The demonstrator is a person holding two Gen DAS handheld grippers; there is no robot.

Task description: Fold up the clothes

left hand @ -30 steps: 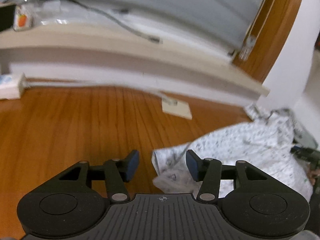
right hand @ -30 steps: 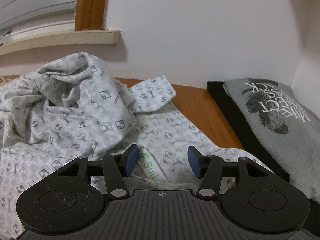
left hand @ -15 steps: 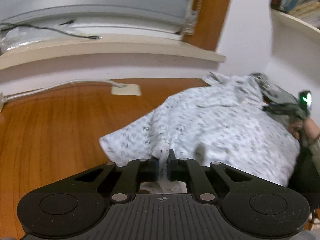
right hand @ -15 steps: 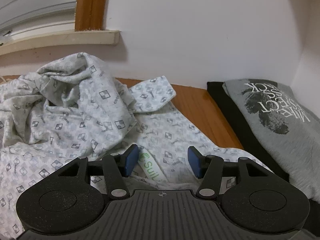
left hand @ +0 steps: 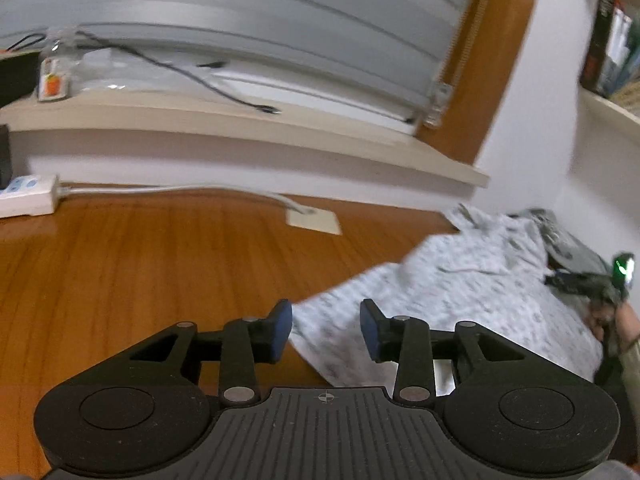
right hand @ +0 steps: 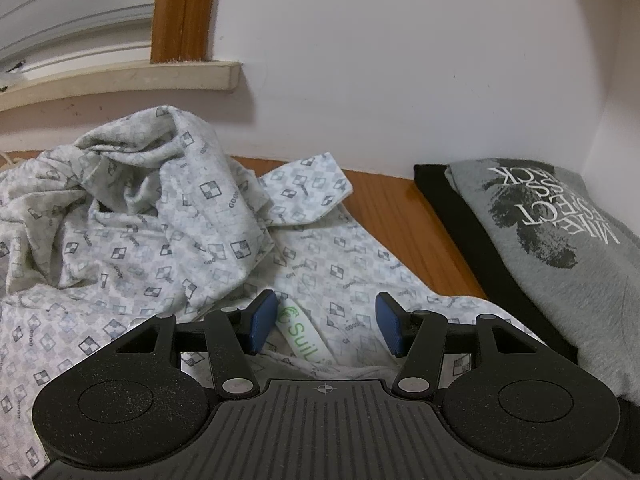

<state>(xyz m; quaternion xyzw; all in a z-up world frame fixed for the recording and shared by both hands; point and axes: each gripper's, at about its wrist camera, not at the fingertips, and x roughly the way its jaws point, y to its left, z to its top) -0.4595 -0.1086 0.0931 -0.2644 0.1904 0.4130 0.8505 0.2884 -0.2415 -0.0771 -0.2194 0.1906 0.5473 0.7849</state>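
Observation:
A white patterned garment [left hand: 448,300] lies crumpled on the wooden surface [left hand: 140,264], blurred in the left wrist view. My left gripper [left hand: 326,330] is open and empty, its jaws either side of the garment's near corner. In the right wrist view the same garment [right hand: 168,232] is bunched at the left with its label [right hand: 300,332] showing. My right gripper [right hand: 324,326] is open and empty, just above the label area.
A folded grey printed shirt [right hand: 560,240] lies on a black cloth [right hand: 452,208] at the right. A white power strip [left hand: 28,196] and a cable run along the wall. A small white pad [left hand: 314,222] lies on the wood. A window ledge [left hand: 240,128] stands behind.
My left gripper was shut on the garment's corner half a second ago and now is open; the cloth has dropped back down. The right gripper has not moved.

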